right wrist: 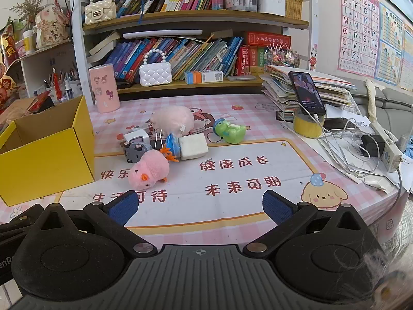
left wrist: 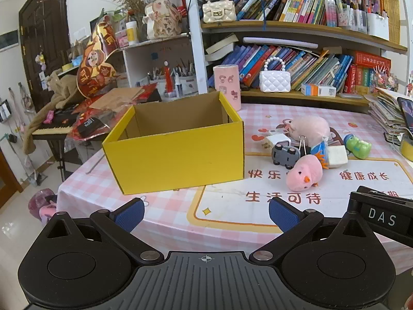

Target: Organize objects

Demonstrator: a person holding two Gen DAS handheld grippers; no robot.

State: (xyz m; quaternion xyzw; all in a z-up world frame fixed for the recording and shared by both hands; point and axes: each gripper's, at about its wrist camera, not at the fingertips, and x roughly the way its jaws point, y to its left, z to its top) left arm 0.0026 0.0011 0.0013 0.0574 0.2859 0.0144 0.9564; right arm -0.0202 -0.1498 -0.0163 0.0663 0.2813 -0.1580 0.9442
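Nothing looks sorted yet: the yellow box [left wrist: 178, 152] at left sits empty, the toys [right wrist: 165, 144] lie heaped just to its right, and the left gripper [left wrist: 206, 214] and right gripper [right wrist: 200, 208] hover near, jaws wide and empty.

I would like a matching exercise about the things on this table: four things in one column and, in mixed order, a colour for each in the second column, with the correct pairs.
Things:
1. cardboard box
2. plush chick
3. frog toy
4. toy car

Colours:
A. green
B. grey
C. yellow
D. pink

Pairs: 1-C, 2-D, 3-A, 4-B
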